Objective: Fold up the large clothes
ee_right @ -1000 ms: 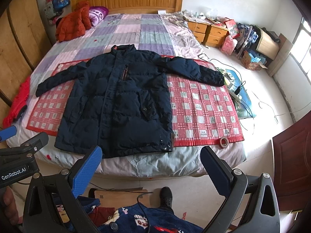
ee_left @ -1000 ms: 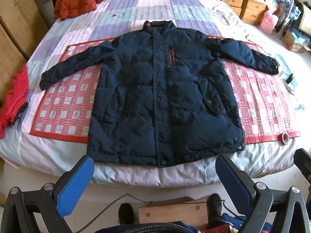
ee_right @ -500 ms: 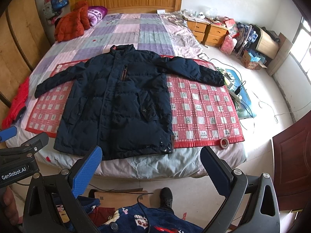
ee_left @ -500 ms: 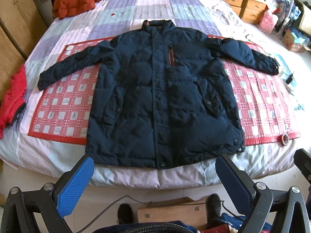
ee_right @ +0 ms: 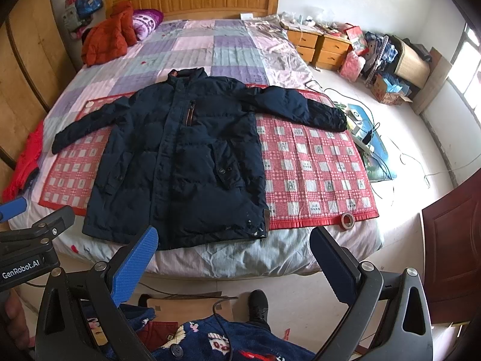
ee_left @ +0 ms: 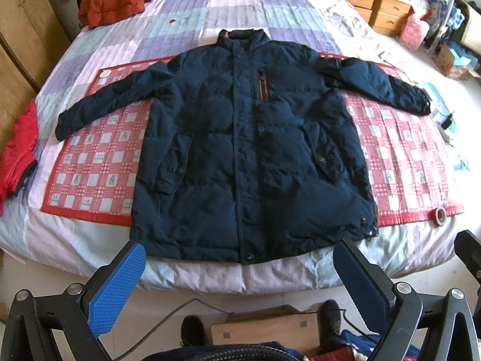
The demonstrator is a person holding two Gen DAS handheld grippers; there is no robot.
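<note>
A large dark navy padded jacket [ee_left: 246,150] lies flat, front up and zipped, on a red checked mat [ee_left: 99,162] on the bed, both sleeves spread outward. It also shows in the right wrist view [ee_right: 180,162]. My left gripper [ee_left: 237,252] is open and empty, held in the air just short of the jacket's hem at the bed's near edge. My right gripper [ee_right: 234,243] is open and empty, above the near bed edge by the jacket's right hem corner. The left gripper's body [ee_right: 33,240] shows at the left of the right wrist view.
A roll of tape [ee_right: 348,220] lies on the mat's near right corner. An orange jacket [ee_right: 108,39] and a red garment [ee_right: 27,162] lie on the bed's left side. Wooden nightstands [ee_right: 318,48], clutter and cables on the floor stand right. A wooden stool [ee_left: 264,328] is below me.
Both grippers have drifted slightly forward toward the bed, so the jacket sits a little lower and larger in view. Both stay open; the jacket has not moved.
</note>
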